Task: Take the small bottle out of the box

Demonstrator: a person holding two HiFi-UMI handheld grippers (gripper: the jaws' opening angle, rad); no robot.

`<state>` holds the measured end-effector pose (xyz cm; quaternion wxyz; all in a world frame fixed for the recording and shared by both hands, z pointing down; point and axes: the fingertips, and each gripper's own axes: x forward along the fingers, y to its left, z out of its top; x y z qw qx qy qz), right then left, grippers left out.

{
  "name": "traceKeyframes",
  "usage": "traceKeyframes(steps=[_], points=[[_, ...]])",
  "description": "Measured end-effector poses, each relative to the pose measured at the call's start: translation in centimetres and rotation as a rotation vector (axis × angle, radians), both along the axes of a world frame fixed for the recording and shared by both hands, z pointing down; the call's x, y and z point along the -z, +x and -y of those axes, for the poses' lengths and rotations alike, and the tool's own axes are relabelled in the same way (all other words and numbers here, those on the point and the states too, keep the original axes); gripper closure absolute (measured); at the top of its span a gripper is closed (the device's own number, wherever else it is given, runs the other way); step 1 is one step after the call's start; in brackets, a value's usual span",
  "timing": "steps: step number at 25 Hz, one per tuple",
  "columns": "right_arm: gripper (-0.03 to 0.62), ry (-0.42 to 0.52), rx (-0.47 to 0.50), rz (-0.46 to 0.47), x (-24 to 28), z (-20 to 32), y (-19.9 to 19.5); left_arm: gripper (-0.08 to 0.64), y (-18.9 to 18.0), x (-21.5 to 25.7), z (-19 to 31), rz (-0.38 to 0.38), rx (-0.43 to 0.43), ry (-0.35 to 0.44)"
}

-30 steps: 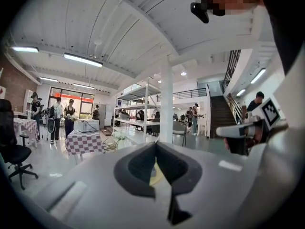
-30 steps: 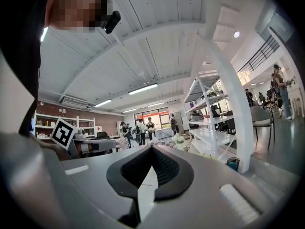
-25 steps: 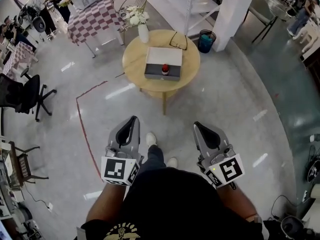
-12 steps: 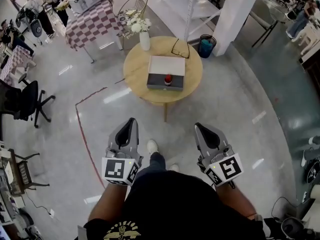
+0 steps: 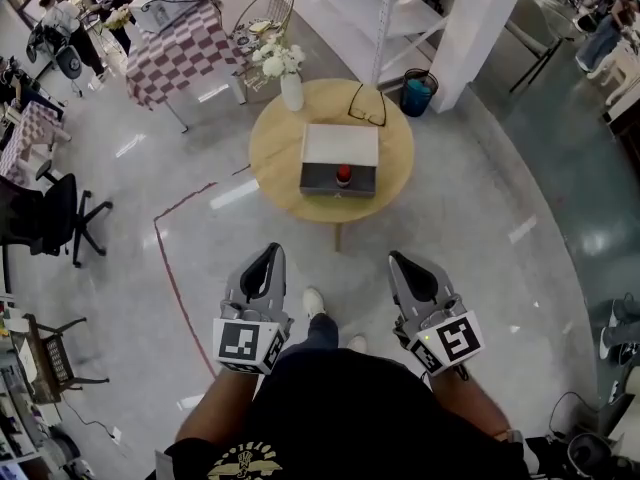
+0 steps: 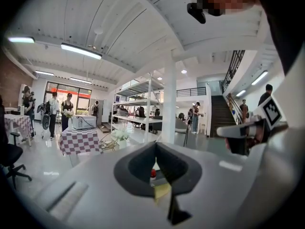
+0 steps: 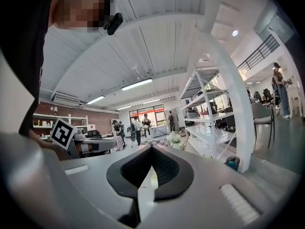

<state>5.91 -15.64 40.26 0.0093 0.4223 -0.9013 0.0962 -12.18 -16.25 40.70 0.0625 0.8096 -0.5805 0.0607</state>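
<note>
Table [image 5: 275,158]: one, round, wooden, standing on the floor well ahead of the person. Box [image 5: 340,146]: one, grey with a white top, resting near the table centre. Left gripper [image 5: 272,251] and right gripper [image 5: 397,259]: two, held side by side low in front of the person's body, both pointing forward toward the table. Each has its jaws clenched together with nothing between them. Vase [image 5: 291,93] with white flowers: one, at the table's far left edge. Glasses [image 5: 367,106]: one pair, beyond the box. Small bottle [image 5: 343,174]: one, red-capped, upright in the box at its near side, well apart from both grippers and ahead of the gap between them.
</note>
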Motion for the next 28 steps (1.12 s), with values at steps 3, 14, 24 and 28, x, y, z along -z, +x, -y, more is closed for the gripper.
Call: traceKeyframes(steps=[3, 14, 24, 28], points=[[0.584, -0.003, 0.001, -0.004, -0.2, 1.8, -0.9, 0.56, -0.7, -0.4, 1.8, -0.001, -0.003, -0.011], [0.584, 0.023, -0.028, -0.045, 1.2, 8.6, -4.5, 0.56, -4.8, -0.1, 8.4, -0.023, -0.033, 0.001], [0.584, 0.086, -0.063, -0.106, 3.3, 12.2, -9.4, 0.56, -9.2, 0.6, 13.6, -0.082, -0.065, 0.018], [0.584, 0.042, -0.082, -0.125, 1.9, 12.1, -9.3, 0.56, -9.2, 0.2, 13.9, -0.09, -0.086, 0.024]])
